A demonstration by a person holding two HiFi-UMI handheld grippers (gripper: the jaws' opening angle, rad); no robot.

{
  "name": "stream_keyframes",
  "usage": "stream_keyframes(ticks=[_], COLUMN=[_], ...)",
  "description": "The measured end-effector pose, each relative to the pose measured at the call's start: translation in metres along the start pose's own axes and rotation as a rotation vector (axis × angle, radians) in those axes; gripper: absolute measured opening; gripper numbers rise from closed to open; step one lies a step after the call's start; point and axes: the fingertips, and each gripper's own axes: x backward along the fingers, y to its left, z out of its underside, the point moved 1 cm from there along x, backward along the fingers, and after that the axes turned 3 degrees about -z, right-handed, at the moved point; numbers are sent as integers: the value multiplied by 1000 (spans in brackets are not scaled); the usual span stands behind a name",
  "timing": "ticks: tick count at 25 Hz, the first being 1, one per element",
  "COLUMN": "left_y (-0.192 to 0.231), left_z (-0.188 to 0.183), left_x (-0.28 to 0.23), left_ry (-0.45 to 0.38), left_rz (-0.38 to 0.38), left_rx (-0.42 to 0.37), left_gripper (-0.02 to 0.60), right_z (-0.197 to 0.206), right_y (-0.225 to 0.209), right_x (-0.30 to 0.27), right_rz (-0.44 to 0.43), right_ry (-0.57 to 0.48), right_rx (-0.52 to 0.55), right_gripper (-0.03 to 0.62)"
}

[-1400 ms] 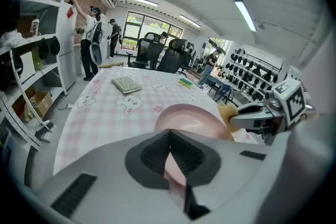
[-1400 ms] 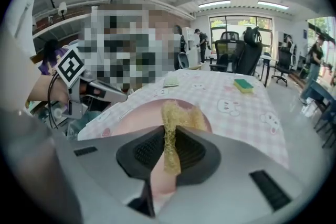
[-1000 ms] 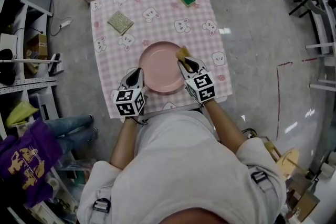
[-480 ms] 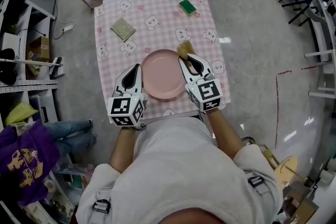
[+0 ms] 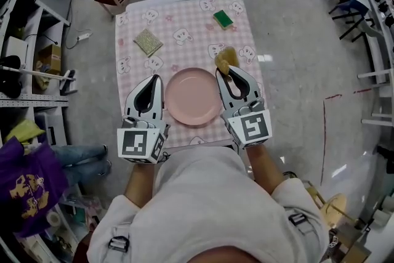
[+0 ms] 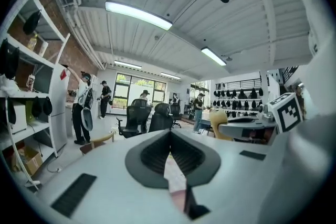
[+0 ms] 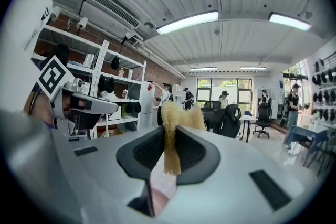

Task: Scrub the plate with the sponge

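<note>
- My left gripper (image 5: 153, 79), jaws together on nothing, sits just left of the pink plate (image 5: 192, 97), placed, I judge, to steady it.
- The plate lies near the middle of the checked tablecloth (image 5: 191, 21), between both tools.
- My right gripper (image 5: 223, 71) clamps the yellow sponge (image 5: 225, 58) just off the plate's far right rim; I judge it isn't scrubbing at this moment.
</note>
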Motion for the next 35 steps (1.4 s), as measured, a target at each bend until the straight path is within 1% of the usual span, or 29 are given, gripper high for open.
stream_keyframes(ticks=[4, 7, 9, 15, 20, 23, 27, 35], left_y=[0, 1, 3, 8, 7, 6, 6, 2], left_z=[-11, -12, -13, -6, -5, -3, 2, 3], left_x=[2, 4, 6, 10, 13, 15, 15, 19], left_ry=[-25, -26, -27, -13, -8, -7, 5, 4], left_rz=[-18, -28, -32, -45, -48, -47, -44, -39], left_rx=[-13, -21, -25, -21, -21, -20, -5, -4], left_gripper=[11, 11, 11, 11, 11, 11, 11, 11], right_z=[-15, -15, -13, -11, -11, -9, -13, -10], right_y=[-10, -15, -15, -12, -3, -7, -1, 3], right_x=[3, 7, 8, 11, 13, 16, 17, 23], right_rz=[30, 54, 54, 71, 34, 65, 40, 37], right_ry=[-20, -12, -16, 13, -1, 25, -1, 8], right_rx=[11, 27, 35, 23, 20, 35, 18, 25], right_gripper=[60, 60, 60, 59, 58, 58, 58, 58])
